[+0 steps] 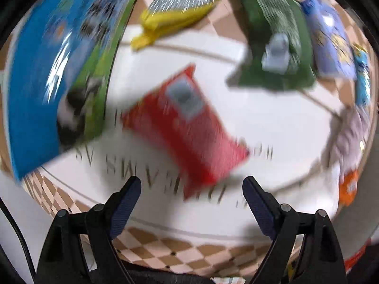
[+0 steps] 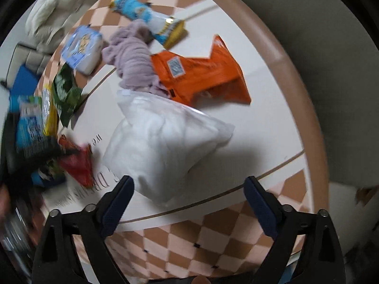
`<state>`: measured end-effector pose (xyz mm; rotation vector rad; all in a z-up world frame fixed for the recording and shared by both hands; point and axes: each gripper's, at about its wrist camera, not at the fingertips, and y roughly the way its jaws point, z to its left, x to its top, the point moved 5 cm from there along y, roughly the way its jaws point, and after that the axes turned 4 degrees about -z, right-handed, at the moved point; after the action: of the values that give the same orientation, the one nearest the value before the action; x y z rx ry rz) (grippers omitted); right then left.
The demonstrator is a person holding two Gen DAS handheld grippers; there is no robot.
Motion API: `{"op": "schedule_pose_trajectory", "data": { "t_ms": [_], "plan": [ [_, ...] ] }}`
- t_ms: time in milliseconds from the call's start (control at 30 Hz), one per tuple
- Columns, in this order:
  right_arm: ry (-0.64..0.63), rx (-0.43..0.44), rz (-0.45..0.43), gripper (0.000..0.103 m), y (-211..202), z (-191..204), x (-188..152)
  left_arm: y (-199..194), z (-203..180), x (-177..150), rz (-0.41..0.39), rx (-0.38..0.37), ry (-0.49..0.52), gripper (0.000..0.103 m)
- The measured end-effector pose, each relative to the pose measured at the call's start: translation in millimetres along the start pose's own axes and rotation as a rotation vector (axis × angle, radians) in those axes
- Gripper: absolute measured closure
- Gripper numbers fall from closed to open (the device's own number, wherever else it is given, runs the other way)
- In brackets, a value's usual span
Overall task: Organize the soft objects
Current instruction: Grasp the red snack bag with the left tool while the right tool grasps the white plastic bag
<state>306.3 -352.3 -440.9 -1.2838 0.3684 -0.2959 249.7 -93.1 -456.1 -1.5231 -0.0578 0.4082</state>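
Note:
My left gripper (image 1: 191, 189) is open and empty, just in front of a red snack packet (image 1: 187, 127) lying on the white table (image 1: 272, 123). A green packet (image 1: 274, 42), a yellow-edged silver packet (image 1: 187, 2) and a blue-purple packet (image 1: 331, 37) lie beyond. My right gripper (image 2: 188, 189) is open and empty above a white plastic bag of soft filling (image 2: 163, 146). Behind the bag lie a lilac cloth (image 2: 132, 59) and an orange packet (image 2: 201, 73). The left view is blurred.
A big blue and green packet (image 1: 54, 71) fills the left of the left wrist view. In the right wrist view, a light blue packet (image 2: 142, 11), a pale blue pack (image 2: 81, 47) and several snack packets (image 2: 64, 90) crowd the left. The table's rounded brown rim (image 2: 300, 90) curves along the right.

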Motion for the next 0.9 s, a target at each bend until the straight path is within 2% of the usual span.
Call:
{"op": "schedule_pose_trajectory", "data": {
  "t_ms": [100, 200, 233, 333, 367, 400, 467, 567, 667, 700, 733, 767, 867, 900],
  "plan": [
    [0.058, 0.033, -0.009, 0.000, 8.3, 14.1, 6.8, -19.6, 7.5, -20.2, -0.028, -0.049, 0.024, 0.015],
    [0.088, 0.017, -0.006, 0.000, 21.6, 39.3, 22.7, -35.1, 19.3, -26.7, -0.039, -0.105, -0.016, 0.015],
    [0.082, -0.021, 0.010, 0.000, 29.6, 46.6, 27.6, -37.6, 19.8, -24.3, -0.040, -0.112, -0.033, 0.015],
    [0.007, -0.149, 0.030, 0.000, 49.7, 69.3, 42.9, -42.7, 24.7, -5.4, -0.023, -0.142, -0.094, 0.015],
    [-0.017, -0.164, 0.033, 0.000, 52.0, 71.9, 43.6, -39.0, 9.8, 8.9, -0.015, -0.152, -0.119, 0.015],
    [-0.045, -0.177, 0.034, 0.000, 53.0, 72.6, 42.8, -37.2, 10.8, 17.7, -0.001, -0.170, -0.154, 0.015],
    [-0.118, -0.161, 0.026, 0.007, 50.1, 71.5, 36.1, -29.9, 12.7, 28.9, 0.018, -0.177, -0.189, 0.015],
    [-0.207, -0.169, 0.046, 0.016, 45.7, 64.3, 21.9, -18.8, 12.6, 46.3, 0.037, -0.145, -0.216, 0.017],
    [-0.287, -0.196, 0.052, 0.018, 39.0, 57.7, 9.2, -9.8, 6.6, 61.2, 0.043, -0.126, -0.261, 0.018],
    [-0.307, -0.201, 0.053, 0.018, 37.2, 55.2, 6.9, -9.6, 4.2, 68.1, 0.037, -0.115, -0.251, 0.023],
    [-0.343, -0.213, 0.055, 0.018, 35.9, 55.6, 2.8, -9.9, 0.7, 75.3, 0.032, -0.101, -0.239, 0.038],
    [-0.358, -0.219, 0.056, 0.019, 36.4, 56.7, -1.4, -12.1, -0.8, 82.0, 0.025, -0.087, -0.232, 0.044],
    [-0.418, -0.227, 0.069, 0.020, 31.8, 54.3, -13.1, -20.1, -8.1, 91.2, -0.013, -0.054, -0.178, 0.049],
    [-0.429, -0.228, 0.074, 0.021, 32.0, 54.3, -15.8, -20.9, -13.4, 87.0, -0.037, -0.042, -0.132, 0.052]
  ]
}}
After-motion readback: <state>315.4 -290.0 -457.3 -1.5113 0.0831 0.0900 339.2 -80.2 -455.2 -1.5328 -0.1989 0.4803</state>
